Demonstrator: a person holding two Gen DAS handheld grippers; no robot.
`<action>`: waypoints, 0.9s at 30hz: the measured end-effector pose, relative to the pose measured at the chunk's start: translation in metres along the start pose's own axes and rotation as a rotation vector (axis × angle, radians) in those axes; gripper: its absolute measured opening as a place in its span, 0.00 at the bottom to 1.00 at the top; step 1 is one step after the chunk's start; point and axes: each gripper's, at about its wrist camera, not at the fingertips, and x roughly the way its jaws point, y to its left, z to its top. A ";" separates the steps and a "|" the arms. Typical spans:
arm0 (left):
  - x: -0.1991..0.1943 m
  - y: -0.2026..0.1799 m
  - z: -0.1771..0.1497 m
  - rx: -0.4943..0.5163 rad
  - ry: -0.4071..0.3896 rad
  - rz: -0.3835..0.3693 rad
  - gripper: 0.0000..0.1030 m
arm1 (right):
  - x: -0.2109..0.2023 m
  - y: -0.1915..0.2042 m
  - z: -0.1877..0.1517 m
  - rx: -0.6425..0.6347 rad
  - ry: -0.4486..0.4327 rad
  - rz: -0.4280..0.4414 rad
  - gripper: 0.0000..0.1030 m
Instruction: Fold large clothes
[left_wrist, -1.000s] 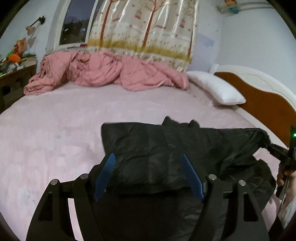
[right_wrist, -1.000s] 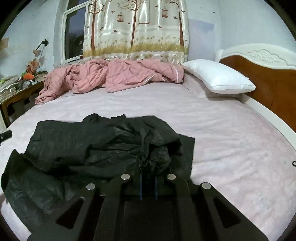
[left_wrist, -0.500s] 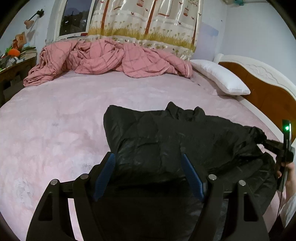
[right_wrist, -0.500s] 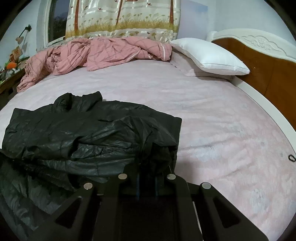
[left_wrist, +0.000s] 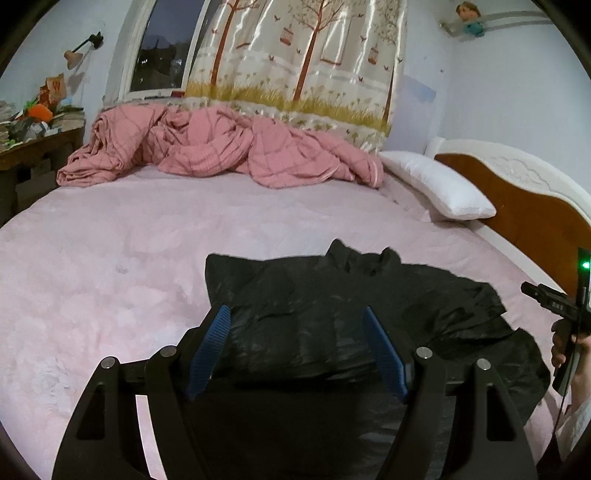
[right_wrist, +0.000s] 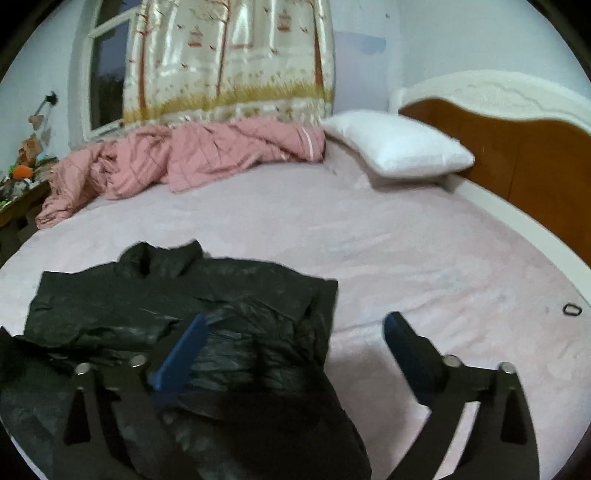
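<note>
Far left, beside the bed: cluttered wooden side table (left_wrist: 26, 147) with an orange item on top, wall lamp (left_wrist: 79, 50) above it. Window (left_wrist: 162, 55) next, tree-and-birdcage print curtain (left_wrist: 295, 62) covering the rest. Crumpled pink quilt (left_wrist: 221, 151) lies along the bed's far edge, white pillow (left_wrist: 436, 184) at the far right corner against the wood-and-white headboard (left_wrist: 524, 199). Pink bedsheet (left_wrist: 92, 277) covers the bed.

Black jacket (left_wrist: 332, 306) lies partly folded near the bed's near edge, collar toward the far edge, shiny wrinkled fabric, right part bunched.

Left gripper (left_wrist: 299, 321): blue pads held apart, jacket fabric lies below and between them; looks like the pads are not pressing on it, though the lower part is dark and hard to read. Right gripper (right_wrist: 291, 325): jaws opening, fingers spread wide, left pad over the jacket's right edge, right pad over bare sheet, nothing clamped; view slightly blurred. In the left wrist view the right gripper's body shows at the right edge with a green light, held by the person's hand (left_wrist: 569, 343).

Small dark ring-shaped item (right_wrist: 571, 309) on the sheet near the bed's right edge, well apart from the jacket
</note>
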 end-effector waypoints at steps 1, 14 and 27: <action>-0.004 -0.002 0.001 0.003 -0.013 -0.003 0.72 | -0.008 0.002 0.000 -0.007 -0.021 0.009 1.00; -0.061 -0.047 -0.007 0.061 -0.151 0.033 0.99 | -0.088 0.043 -0.025 -0.026 -0.115 0.132 1.00; -0.107 -0.085 -0.039 0.061 -0.181 0.004 1.00 | -0.154 0.067 -0.067 -0.014 -0.190 0.081 1.00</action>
